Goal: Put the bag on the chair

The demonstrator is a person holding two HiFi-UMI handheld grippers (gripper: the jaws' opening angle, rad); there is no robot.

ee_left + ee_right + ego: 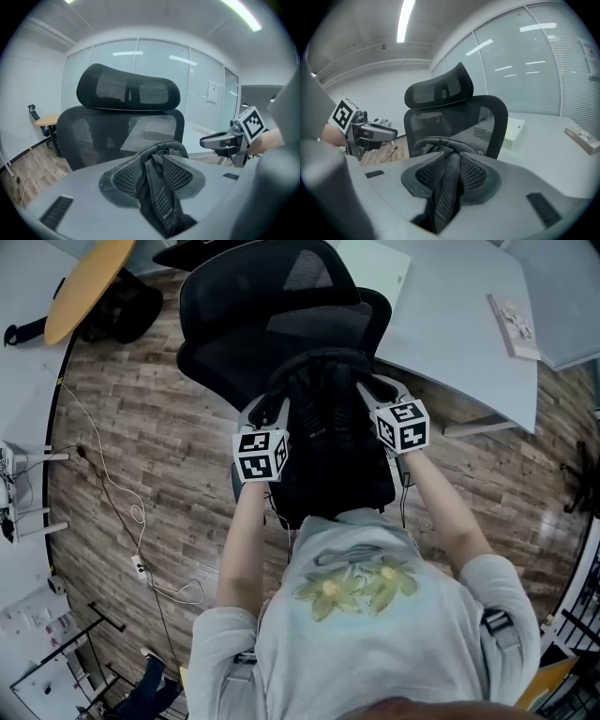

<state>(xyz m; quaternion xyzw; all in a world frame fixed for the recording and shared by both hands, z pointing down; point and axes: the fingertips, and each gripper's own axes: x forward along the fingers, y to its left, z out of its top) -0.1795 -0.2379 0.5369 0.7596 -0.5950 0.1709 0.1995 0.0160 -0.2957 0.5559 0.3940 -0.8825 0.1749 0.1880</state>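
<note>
A black bag (323, 442) hangs between my two grippers, just in front of the black mesh office chair (267, 310). My left gripper (267, 413) is shut on one of the bag's black straps (157, 192), which is pinched between its ribbed pads (126, 176). My right gripper (375, 395) is shut on another strap (445, 192) of the same bag, gripped between its pads (476, 176). The chair's backrest (117, 136) and headrest (129, 91) stand upright right behind the bag. Each gripper view shows the other gripper off to one side, the right gripper (225, 140) and the left gripper (370, 133).
A white desk (459, 324) stands behind and to the right of the chair, with a small book (514, 326) and a white box (513, 131) on it. A round wooden table (89, 277) is at the far left. A white cable (122, 512) trails over the wood floor.
</note>
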